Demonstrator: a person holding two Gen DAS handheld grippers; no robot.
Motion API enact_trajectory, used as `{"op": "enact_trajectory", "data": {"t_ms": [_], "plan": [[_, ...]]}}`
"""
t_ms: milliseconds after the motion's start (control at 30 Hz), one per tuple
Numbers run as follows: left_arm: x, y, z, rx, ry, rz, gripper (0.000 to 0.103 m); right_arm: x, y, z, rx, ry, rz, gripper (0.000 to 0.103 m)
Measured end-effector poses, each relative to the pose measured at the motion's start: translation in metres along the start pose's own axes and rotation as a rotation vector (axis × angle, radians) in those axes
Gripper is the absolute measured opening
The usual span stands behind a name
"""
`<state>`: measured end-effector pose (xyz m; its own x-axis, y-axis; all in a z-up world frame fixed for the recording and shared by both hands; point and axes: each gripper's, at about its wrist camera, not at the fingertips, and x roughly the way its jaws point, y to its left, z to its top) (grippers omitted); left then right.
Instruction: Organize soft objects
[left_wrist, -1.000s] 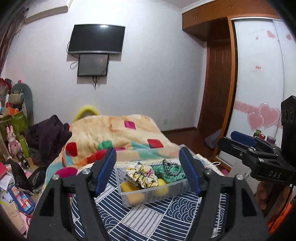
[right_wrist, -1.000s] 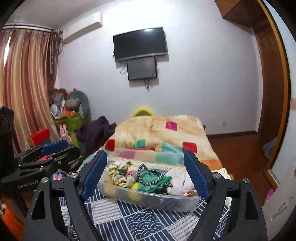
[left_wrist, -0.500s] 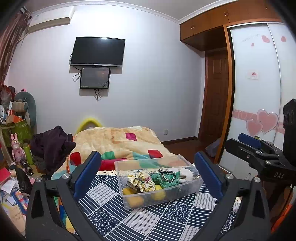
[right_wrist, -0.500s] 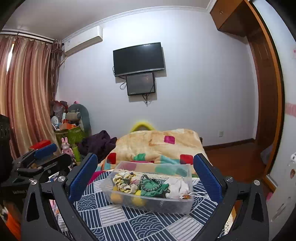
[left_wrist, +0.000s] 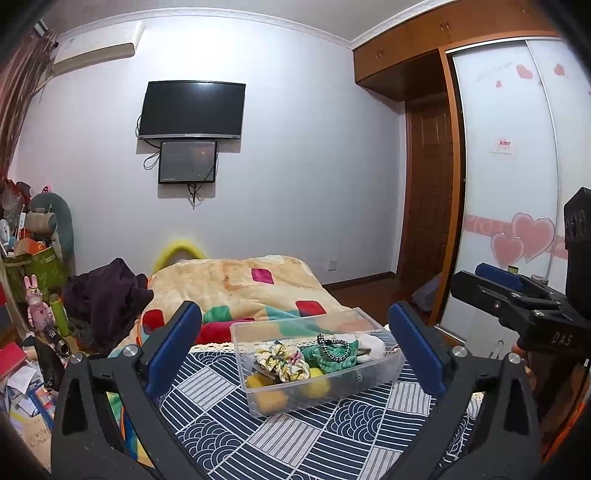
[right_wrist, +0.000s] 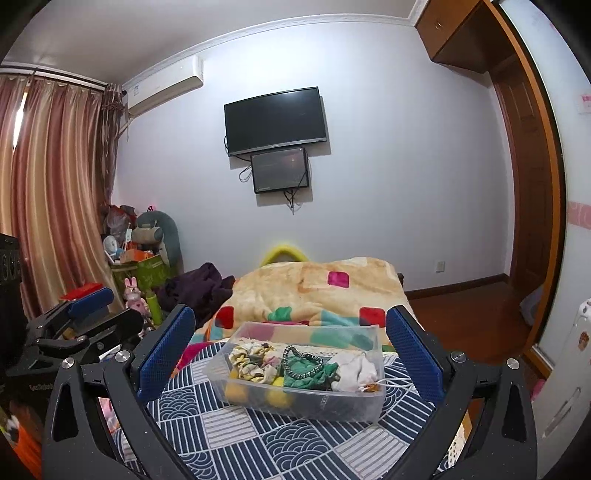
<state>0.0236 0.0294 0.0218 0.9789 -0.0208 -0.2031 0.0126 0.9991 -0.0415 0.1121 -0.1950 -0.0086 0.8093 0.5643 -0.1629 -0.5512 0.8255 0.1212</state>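
A clear plastic box (left_wrist: 376, 380) (right_wrist: 332, 404) stands on a blue-and-white patterned cloth (left_wrist: 288, 439) (right_wrist: 280, 443). It holds soft items: a yellow-white scrunchie (left_wrist: 282, 363) (right_wrist: 249, 363), a green cloth with a dark braided band (left_wrist: 334, 354) (right_wrist: 304, 367), a white cloth (right_wrist: 356, 371) and yellow balls (left_wrist: 271, 400) (right_wrist: 277, 397). My left gripper (left_wrist: 295, 350) is open and empty, held back above the cloth. My right gripper (right_wrist: 290, 354) is open and empty, also held back. Each gripper shows at the side of the other's view.
A bed with a peach patchwork blanket (left_wrist: 240, 284) (right_wrist: 314, 288) lies behind the cloth. A dark garment pile (left_wrist: 107, 299) and clutter with toys (right_wrist: 140, 258) stand at the left. A wardrobe with sliding doors (left_wrist: 517, 221) and a wooden door (left_wrist: 428, 206) are at the right.
Both grippers have opened wider and pulled back and up from the box, so more of the room and cloth shows. The box and its contents have stayed in place.
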Motion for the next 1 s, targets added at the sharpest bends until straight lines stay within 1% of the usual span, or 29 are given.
{"op": "enact_trajectory", "data": {"t_ms": [200, 533, 1000], "plan": [[-0.001, -0.001, 0.000, 0.001, -0.003, 0.002, 0.103, -0.001, 0.000, -0.001, -0.003, -0.001, -0.003, 0.103], [-0.005, -0.011, -0.002, 0.036, -0.023, 0.014, 0.103, -0.005, 0.001, -0.001, -0.005, -0.011, 0.000, 0.103], [-0.005, -0.007, 0.001, 0.020, -0.015, 0.005, 0.103, -0.006, 0.002, -0.001, -0.003, -0.012, 0.003, 0.103]]}}
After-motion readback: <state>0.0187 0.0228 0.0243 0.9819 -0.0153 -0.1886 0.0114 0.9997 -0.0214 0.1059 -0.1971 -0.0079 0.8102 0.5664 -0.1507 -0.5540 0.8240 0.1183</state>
